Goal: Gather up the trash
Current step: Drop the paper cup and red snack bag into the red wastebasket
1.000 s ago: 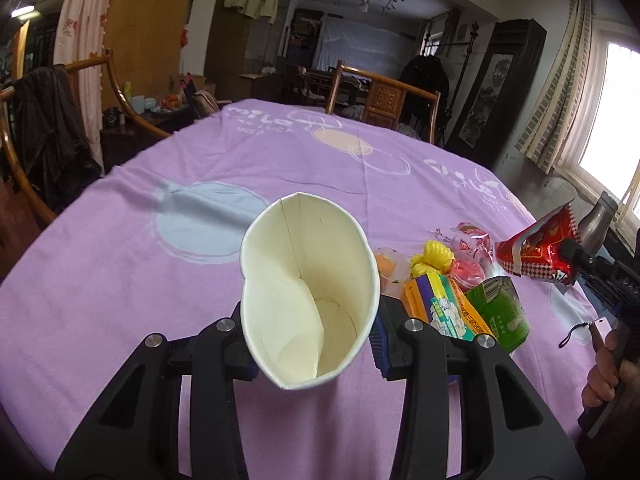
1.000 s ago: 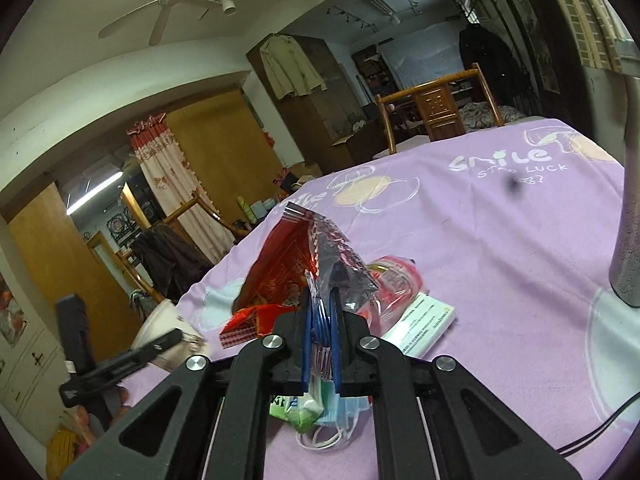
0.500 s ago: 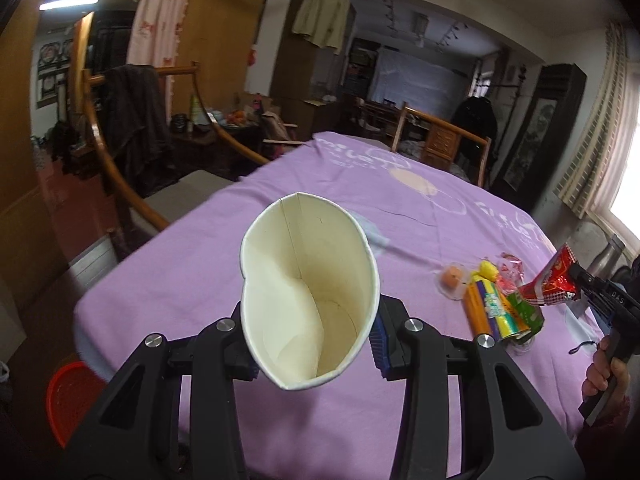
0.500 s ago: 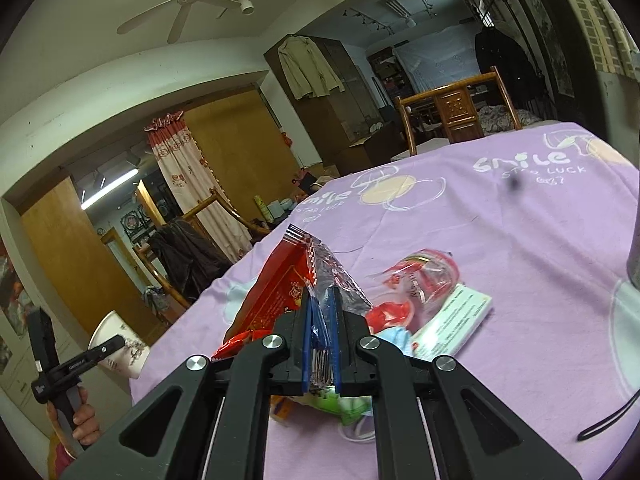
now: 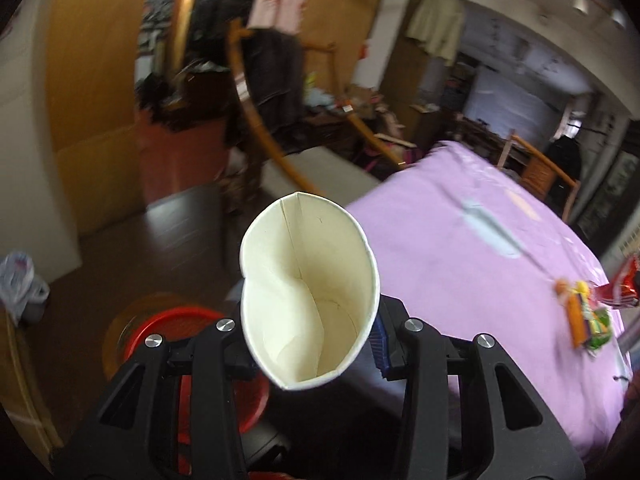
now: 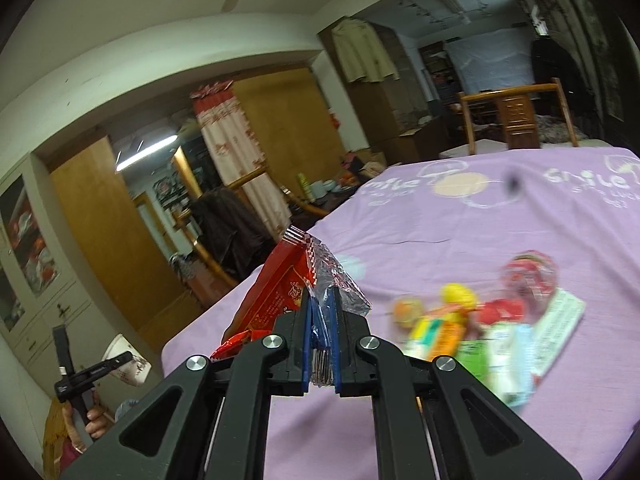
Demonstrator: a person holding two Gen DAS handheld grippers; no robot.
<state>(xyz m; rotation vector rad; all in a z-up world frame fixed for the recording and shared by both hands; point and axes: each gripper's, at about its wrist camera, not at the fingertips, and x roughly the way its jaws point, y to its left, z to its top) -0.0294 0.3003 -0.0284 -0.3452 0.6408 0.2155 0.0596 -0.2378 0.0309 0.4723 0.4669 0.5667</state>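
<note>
My left gripper is shut on a squashed white paper cup, its mouth facing the camera. It hangs off the table's left edge, above a red bin on the dark floor. My right gripper is shut on a red and silver snack wrapper, held above the purple tablecloth. A blurred pile of colourful wrappers and packets lies on the cloth to the right of that gripper. In the right wrist view the left gripper with the cup shows at lower left, held by a hand.
Curved wooden chairs with dark clothes stand left of the table, another chair at its far end. A white plastic bag lies on the floor at the left. The trash pile sits near the table's right edge.
The left gripper has swung left with the cup, off the table to above the red bin. The right gripper has lifted the wrapper clear of the pile.
</note>
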